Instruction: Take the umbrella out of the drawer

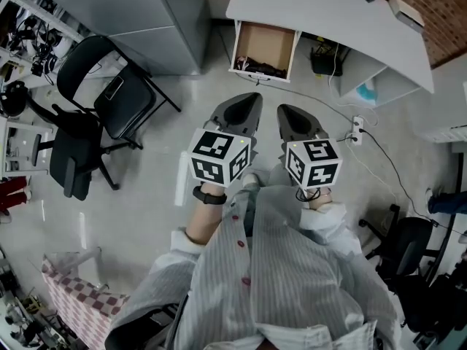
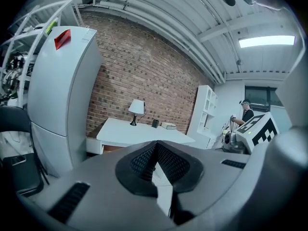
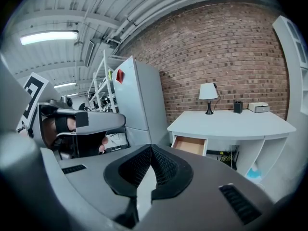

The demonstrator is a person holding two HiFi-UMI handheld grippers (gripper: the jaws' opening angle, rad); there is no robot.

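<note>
The wooden drawer (image 1: 264,47) stands pulled open under the left end of the white desk (image 1: 328,13). A dark thing (image 1: 264,69) lies along the drawer's front; it is too small to tell what it is. Both grippers hang over the floor, short of the desk and pointing at it. My left gripper (image 1: 252,98) is shut and holds nothing, and my right gripper (image 1: 286,111) beside it is shut and holds nothing too. In the right gripper view the shut pads (image 3: 150,150) sit below the open drawer (image 3: 191,145). The left gripper (image 2: 155,146) faces the desk (image 2: 139,131).
Two black office chairs (image 1: 109,93) stand to the left, a tall grey cabinet (image 1: 146,13) at the desk's left. Cables and a power strip (image 1: 356,128) lie on the floor to the right. Another chair (image 1: 408,246) is at the right, a checkered cloth (image 1: 80,297) at bottom left.
</note>
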